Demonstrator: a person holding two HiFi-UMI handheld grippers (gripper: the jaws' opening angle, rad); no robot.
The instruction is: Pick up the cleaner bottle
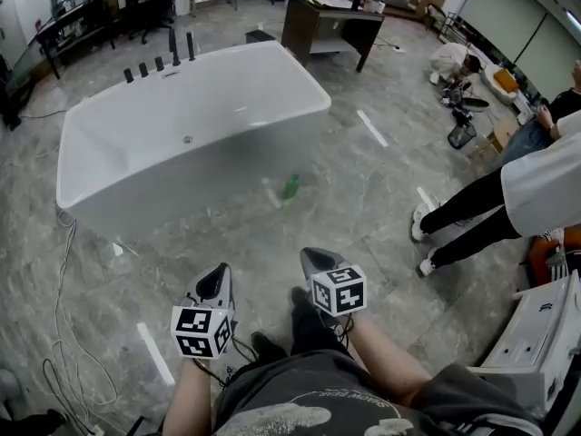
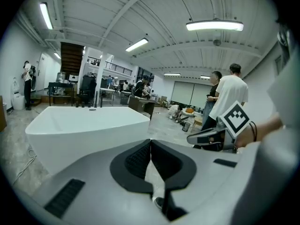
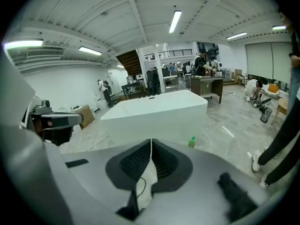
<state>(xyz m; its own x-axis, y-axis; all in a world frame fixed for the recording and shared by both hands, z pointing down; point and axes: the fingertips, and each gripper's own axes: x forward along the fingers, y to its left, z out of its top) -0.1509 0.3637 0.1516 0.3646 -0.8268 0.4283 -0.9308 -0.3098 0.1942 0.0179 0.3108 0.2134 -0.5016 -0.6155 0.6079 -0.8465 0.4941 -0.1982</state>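
A white bathtub [image 1: 182, 134] stands on the grey marbled floor [image 1: 363, 234] of a workshop, the green cleaner bottle [image 1: 290, 186] upright on the floor just beside its near wall. The left gripper [image 2: 150, 148] and right gripper [image 3: 151, 148] hover well short, jaws closed on nothing. A bystander [image 1: 490, 203] stands at right.

READABLE TEXT: we find none | SHIRT: we see a pale line of print on the dark shirt [image 1: 313, 398], too small to read | CUBES: left cube [image 1: 200, 331] and right cube [image 1: 339, 291] carry black-and-white square patterns only
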